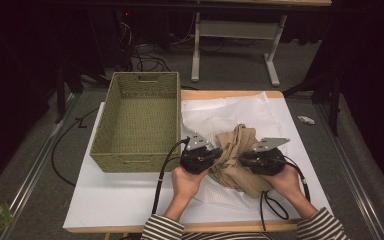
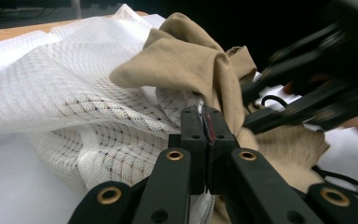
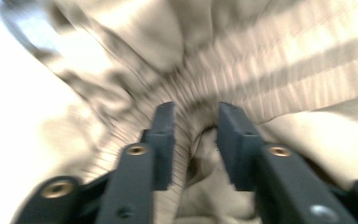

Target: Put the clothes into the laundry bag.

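Observation:
A crumpled tan garment (image 1: 239, 142) with a ribbed hem lies on a white mesh cloth (image 1: 215, 112) at the middle of the table. My left gripper (image 1: 219, 152) meets the garment's left edge. In the left gripper view its jaws (image 2: 204, 122) are pressed together where the tan garment (image 2: 186, 51) and the mesh cloth (image 2: 51, 79) meet, apparently pinching the garment's edge. My right gripper (image 1: 242, 159) is at the garment's right side. In the blurred right gripper view its jaws (image 3: 196, 121) stand apart, with ribbed tan fabric (image 3: 270, 51) bunched between them.
A green woven basket (image 1: 125, 161) stands empty on the table's left half, close to my left gripper. The white table top (image 1: 125, 195) is bare in front of it. Cables trail from both grippers toward the front edge. A small white object (image 1: 306, 119) lies on the floor at the right.

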A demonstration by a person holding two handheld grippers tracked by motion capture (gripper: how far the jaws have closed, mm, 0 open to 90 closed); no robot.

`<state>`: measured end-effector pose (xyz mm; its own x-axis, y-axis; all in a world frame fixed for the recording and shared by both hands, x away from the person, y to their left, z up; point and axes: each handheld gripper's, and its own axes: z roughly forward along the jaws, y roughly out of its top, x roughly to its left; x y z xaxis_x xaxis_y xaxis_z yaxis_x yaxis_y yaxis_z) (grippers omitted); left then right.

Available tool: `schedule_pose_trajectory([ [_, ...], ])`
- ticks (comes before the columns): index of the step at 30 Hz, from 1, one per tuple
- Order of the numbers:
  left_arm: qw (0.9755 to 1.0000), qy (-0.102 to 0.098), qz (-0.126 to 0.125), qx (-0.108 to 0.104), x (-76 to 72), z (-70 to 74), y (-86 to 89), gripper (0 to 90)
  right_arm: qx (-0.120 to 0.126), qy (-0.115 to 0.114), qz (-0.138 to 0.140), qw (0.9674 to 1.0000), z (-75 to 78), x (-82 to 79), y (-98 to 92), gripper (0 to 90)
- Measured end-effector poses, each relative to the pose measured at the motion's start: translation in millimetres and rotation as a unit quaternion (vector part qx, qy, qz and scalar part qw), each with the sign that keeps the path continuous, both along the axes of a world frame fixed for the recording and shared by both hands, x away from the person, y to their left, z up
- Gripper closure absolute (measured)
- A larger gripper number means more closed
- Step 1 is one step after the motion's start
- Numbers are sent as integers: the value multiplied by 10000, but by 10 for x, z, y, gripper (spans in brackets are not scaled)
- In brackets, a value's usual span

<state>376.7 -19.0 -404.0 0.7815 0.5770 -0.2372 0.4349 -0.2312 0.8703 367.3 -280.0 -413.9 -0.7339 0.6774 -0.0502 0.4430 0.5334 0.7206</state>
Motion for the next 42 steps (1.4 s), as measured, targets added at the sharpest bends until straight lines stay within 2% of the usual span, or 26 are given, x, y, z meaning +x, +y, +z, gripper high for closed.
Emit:
schedule_pose_trajectory([
  [1,10000,1,-2,0,2,-2,-2,889,93,-201,-124,9997,148,-63,-74,537],
  [2,10000,-4,-3,2,2,-5,-9,889,93,-201,-124,9997,148,-63,-74,537],
  [5,10000,-6,-30,36,-3,-19,-40,889,354,-459,-267,9980,350,-72,-135,448],
  [6,10000,-18,-47,59,-4,-24,-50,889,481,-415,-357,9973,446,-20,-110,400],
  [7,10000,-15,-54,70,-9,-29,-62,889,481,-415,-357,9973,446,-20,-110,400],
  [8,9999,-24,-77,109,-17,-39,-87,888,492,-399,-351,9974,494,55,-46,374],
  [10,9998,-6,-96,144,-23,-45,-102,888,509,-334,-377,9974,500,98,-4,356],
  [13,9994,-18,-169,313,-48,-82,-151,888,539,-112,-513,9972,477,279,151,304],
  [14,9994,-18,-169,313,-48,-82,-151,888,539,-112,-513,9972,477,279,151,304],
  [16,9992,-1,-184,352,-56,-117,-161,888,517,71,-568,9970,438,362,258,280],
  [17,9992,-1,-184,352,-56,-117,-161,888,517,71,-568,9970,438,362,258,280],
  [20,9992,41,-189,341,-51,-150,-157,888,354,160,-549,9977,398,396,365,262],
  [23,9992,45,-180,360,-52,-161,-158,888,51,224,-504,9985,342,431,437,260],
  [24,9992,39,-175,366,-51,-162,-157,888,17,337,-546,9979,318,454,441,267],
  [25,9992,40,-176,361,-50,-162,-155,888,-7,447,-610,9971,295,477,430,345],
  [27,9991,48,-181,377,-43,-162,-155,888,-66,543,-512,9972,272,489,409,488],
  [28,9991,48,-181,377,-43,-162,-155,888,-66,543,-512,9972,272,489,409,488],
  [30,9991,61,-189,377,-39,-164,-162,888,-215,590,-317,9975,253,491,388,700],
  [31,9991,79,-195,371,-37,-166,-170,888,-185,623,-246,9976,244,485,384,742],
  [33,9991,87,-213,361,-32,-165,-176,888,-276,555,-90,9980,246,451,367,845],
  [36,9991,108,-223,339,-27,-145,-157,889,-289,450,-32,9986,265,408,341,859],
  [40,9993,96,-174,326,-10,-112,-103,889,-57,139,15,9999,322,241,221,864],
  [42,9995,84,-132,291,-3,-98,-84,889,-17,87,6,10000,326,203,192,865],
])
